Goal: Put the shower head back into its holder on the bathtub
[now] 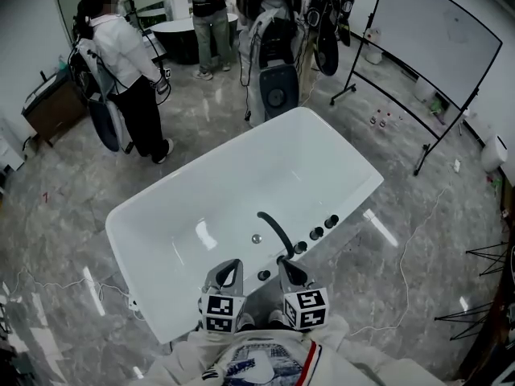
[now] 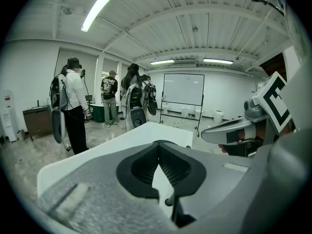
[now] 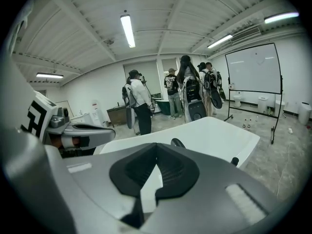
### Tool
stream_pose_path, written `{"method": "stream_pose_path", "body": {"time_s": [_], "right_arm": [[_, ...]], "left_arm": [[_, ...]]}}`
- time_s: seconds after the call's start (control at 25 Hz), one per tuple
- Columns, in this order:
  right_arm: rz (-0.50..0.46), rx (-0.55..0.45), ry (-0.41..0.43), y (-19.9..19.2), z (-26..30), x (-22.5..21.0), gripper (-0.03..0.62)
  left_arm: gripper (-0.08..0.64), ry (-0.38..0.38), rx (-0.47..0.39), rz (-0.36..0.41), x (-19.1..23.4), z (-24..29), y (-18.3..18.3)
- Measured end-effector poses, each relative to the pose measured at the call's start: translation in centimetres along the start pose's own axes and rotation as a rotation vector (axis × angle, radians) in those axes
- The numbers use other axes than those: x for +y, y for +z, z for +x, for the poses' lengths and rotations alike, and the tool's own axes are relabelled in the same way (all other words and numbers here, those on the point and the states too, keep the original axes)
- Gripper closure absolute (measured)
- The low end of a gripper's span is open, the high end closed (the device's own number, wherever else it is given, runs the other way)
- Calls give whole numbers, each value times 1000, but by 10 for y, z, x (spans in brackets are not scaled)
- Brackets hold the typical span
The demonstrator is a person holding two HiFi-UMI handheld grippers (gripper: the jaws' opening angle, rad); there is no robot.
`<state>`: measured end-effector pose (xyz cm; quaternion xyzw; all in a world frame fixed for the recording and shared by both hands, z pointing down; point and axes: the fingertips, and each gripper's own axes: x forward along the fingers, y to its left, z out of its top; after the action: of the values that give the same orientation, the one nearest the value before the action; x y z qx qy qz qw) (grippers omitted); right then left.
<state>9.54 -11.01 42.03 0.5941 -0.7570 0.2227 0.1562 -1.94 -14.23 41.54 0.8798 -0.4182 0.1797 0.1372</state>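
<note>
Head view: both hand-held grippers over the bathtub's near rim, jaws closed and empty.

The left hand-held gripper (image 1: pixel 231 268) and right hand-held gripper (image 1: pixel 290 268) sit side by side at 6 o'clock, each with its jaws pressed together on nothing. They hang over the near rim of the white bathtub (image 1: pixel 185 207). A curved black spout (image 1: pixel 273 230) and a row of black fittings (image 1: pixel 316 233) line that rim toward 5 o'clock. I cannot tell which fitting is the shower head. People (image 1: pixel 121 63) stand at 11 to 12 o'clock, and a whiteboard (image 1: pixel 434 30) at 2 o'clock.
</note>
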Motion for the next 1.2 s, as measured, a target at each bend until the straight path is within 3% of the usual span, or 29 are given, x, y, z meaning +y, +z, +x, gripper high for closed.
{"method": "stream_pose_path", "body": {"time_s": [0.36, 0.68, 1.2], "right_arm": [[-18, -19, -64, -8, -19, 18, 587], [-26, -13, -40, -26, -38, 35, 586], [-14, -73, -8, -49, -101, 41, 588]], "left_arm": [[558, -108, -4, 33, -20, -12, -10], [558, -78, -33, 22, -21, -32, -14], [558, -44, -44, 60, -79, -87, -35]]}}
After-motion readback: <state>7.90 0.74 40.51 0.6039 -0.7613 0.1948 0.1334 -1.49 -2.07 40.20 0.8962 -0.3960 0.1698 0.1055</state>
